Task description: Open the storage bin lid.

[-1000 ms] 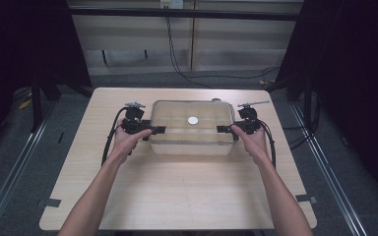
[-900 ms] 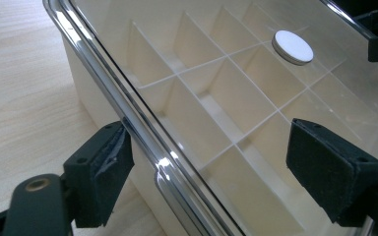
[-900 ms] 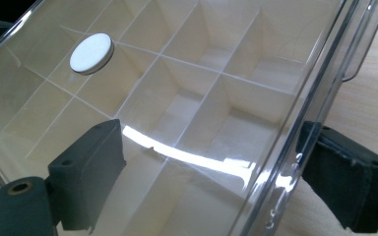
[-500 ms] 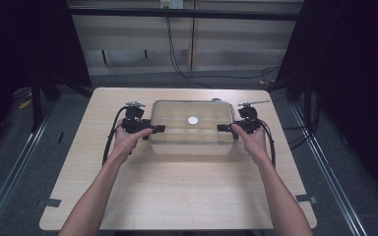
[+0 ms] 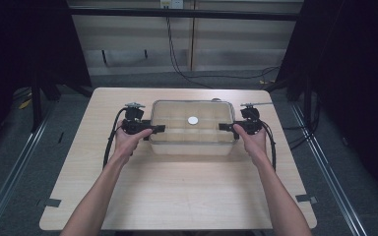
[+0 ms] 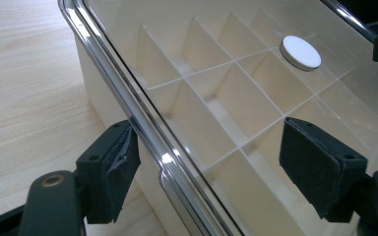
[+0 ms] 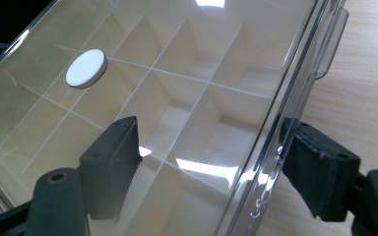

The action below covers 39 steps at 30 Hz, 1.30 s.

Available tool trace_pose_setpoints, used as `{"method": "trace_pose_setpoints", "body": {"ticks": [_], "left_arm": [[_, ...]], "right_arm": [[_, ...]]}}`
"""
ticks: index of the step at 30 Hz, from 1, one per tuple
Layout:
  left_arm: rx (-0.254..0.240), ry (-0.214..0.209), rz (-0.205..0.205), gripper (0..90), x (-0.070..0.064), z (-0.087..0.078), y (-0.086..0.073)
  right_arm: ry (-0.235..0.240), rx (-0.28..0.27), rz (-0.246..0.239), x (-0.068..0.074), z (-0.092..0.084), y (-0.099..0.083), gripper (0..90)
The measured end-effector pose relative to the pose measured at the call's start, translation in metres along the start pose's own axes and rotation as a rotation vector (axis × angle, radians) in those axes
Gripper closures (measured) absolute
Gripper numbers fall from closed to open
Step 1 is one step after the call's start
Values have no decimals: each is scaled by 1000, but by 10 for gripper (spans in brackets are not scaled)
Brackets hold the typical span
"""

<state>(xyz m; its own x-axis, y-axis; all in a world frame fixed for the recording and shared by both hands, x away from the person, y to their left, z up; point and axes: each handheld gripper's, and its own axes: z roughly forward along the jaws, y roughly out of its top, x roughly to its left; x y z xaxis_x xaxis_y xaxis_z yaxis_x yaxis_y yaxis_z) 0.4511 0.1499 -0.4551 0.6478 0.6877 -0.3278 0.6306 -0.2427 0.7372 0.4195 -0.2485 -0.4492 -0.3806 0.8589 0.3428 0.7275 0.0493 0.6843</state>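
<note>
Table bears clear compartment box, white disc atop.

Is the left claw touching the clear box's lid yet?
Cannot tell. In the left gripper view, the left claw straddles the clear box's lid edge, jaws just closing; contact isn't plainly visible.

Black left gripper; brass-ringed screw holes; trailing black cable; bare forearms

The box looks like clear glossy plastic, glare on its lid, with matt cream dividers inside and a smooth white disc on top; the table is pale matt wood grain; gripper pads look rough black foam
</note>
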Motion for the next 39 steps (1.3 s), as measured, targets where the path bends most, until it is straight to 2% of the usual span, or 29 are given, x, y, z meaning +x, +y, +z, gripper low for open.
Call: {"method": "trace_pose_setpoints", "body": {"ticks": [9,13,17,19,21,24,26,33,36,39], "left_arm": [[-15,-4,-7,232,0,-2,-1],[-22,-9,14,230,-2,-7,1],[-45,-9,25,298,-4,-13,2],[-43,-8,40,307,-3,-15,3],[-64,-5,23,337,-5,-16,3],[-76,-2,35,398,-6,-18,3],[-75,6,37,401,-7,-18,2],[-102,-14,29,491,-7,-24,3],[-110,-10,27,498,-8,-26,2],[-115,-12,33,517,-8,-29,1]], "right_arm": [[-25,1,-15,4,-4,3,249],[-26,-5,-17,4,-6,3,260],[-25,-19,-7,3,-8,3,278],[-2,-25,-1,2,-10,3,303],[6,-37,6,2,-12,2,318],[21,-58,14,0,-15,1,343],[42,-79,22,-1,-18,1,360],[62,-92,10,-4,-23,-2,435],[86,-122,30,-5,-27,-4,478],[85,-130,22,-5,-30,-4,514]]}}
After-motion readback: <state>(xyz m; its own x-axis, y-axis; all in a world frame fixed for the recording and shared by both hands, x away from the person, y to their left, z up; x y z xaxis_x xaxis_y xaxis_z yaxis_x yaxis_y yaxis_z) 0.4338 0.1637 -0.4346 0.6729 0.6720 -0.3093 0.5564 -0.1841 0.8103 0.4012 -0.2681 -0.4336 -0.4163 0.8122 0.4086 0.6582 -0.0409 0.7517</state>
